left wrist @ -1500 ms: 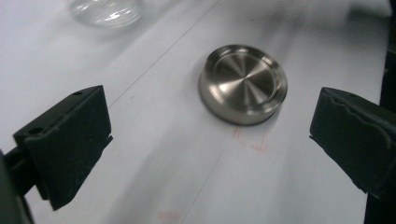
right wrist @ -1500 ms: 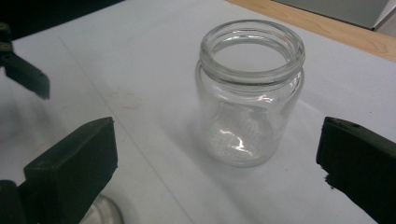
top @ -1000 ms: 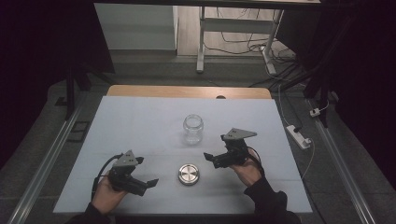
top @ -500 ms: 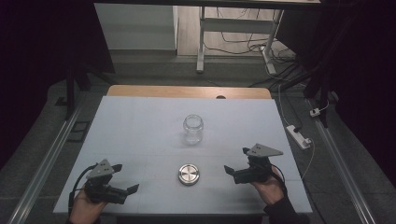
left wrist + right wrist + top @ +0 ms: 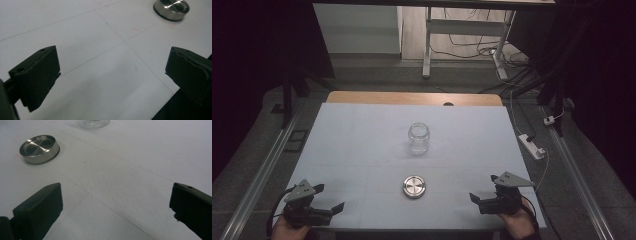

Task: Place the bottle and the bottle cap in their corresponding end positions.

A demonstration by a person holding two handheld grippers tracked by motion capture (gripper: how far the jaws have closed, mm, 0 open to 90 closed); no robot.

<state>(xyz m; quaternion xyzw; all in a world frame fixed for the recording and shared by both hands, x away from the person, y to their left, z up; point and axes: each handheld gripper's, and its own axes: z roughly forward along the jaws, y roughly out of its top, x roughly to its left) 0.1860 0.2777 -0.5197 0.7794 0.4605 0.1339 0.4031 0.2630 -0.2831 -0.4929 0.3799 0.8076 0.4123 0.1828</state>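
Note:
A clear glass jar (image 5: 418, 137) stands upright near the middle of the white table (image 5: 362, 145), without its lid. A round metal lid (image 5: 415, 186) (image 5: 171, 9) (image 5: 39, 148) lies flat on the table in front of the jar. My left gripper (image 5: 328, 198) (image 5: 112, 75) sits at the table's front left corner, open, with nothing between its jaws. At the front right, my right gripper (image 5: 482, 188) (image 5: 116, 207) is open too and holds nothing. The jar's base (image 5: 95, 123) shows at the top edge of the right gripper view.
A white power strip (image 5: 532, 146) lies on the floor off the table's right edge. Metal rails (image 5: 257, 185) run along both sides of the table. A desk frame (image 5: 428, 40) and cables stand on the floor beyond the far edge.
Both grippers have drawn back from the lid toward the front corners of the table, the left one to the left and the right one to the right. Jar and lid stayed put.

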